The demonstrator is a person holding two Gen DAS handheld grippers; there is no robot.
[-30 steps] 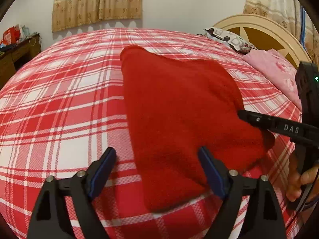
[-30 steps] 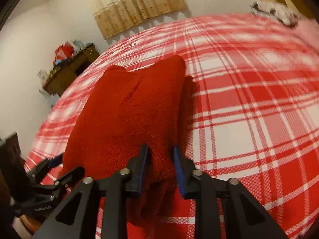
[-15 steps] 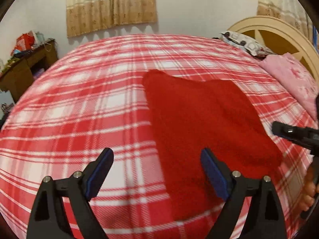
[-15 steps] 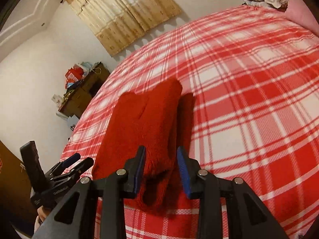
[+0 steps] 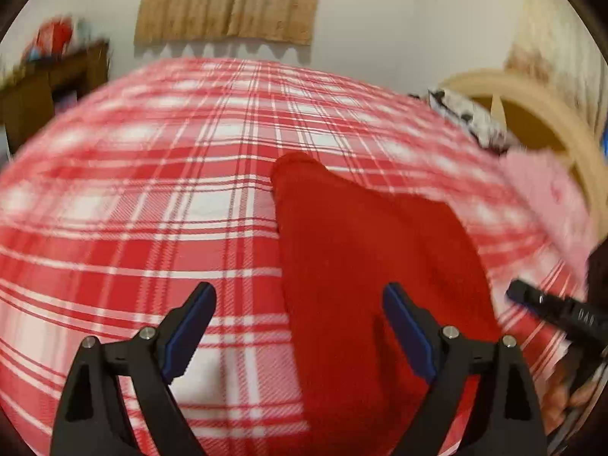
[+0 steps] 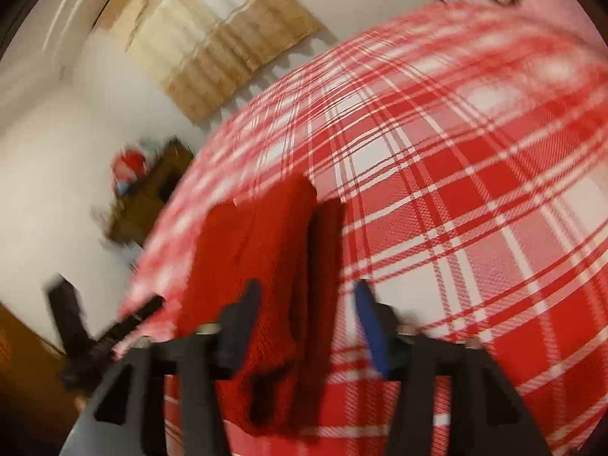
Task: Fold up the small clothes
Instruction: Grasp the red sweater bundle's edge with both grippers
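Red garment: a small red fleece piece is seen lying folded on the bed, right of centre in the left wrist view; in the right wrist view a doubled layer with a dark fold line along its right side is shown.
Bed: it is covered by a red-and-white plaid sheet, on which the garment rests.
Left hand-held gripper: its jaws are spread wide and nothing is held; one blue-padded finger is seen over bare plaid, the other over the near part of the garment. Whether the fabric is touched cannot be told.
Right hand-held gripper: its jaws are parted and no cloth is pinched between them; the near edge of the garment is seen in the gap and under the left finger. The view is blurred by motion. The tip of this gripper is also caught at the right edge of the left wrist view, just beside the garment's right side.
Left gripper as seen from the right: a dark, smeared shape is shown at the bed's left edge, beside the garment.
Headboard: a cream curved frame is seen at the far right.
Pink pillow: it is placed near the headboard, apart from the garment.
Curtain: a tan drape is hung on the far wall.
Dark cabinet: it is seen left of the bed, blurred.
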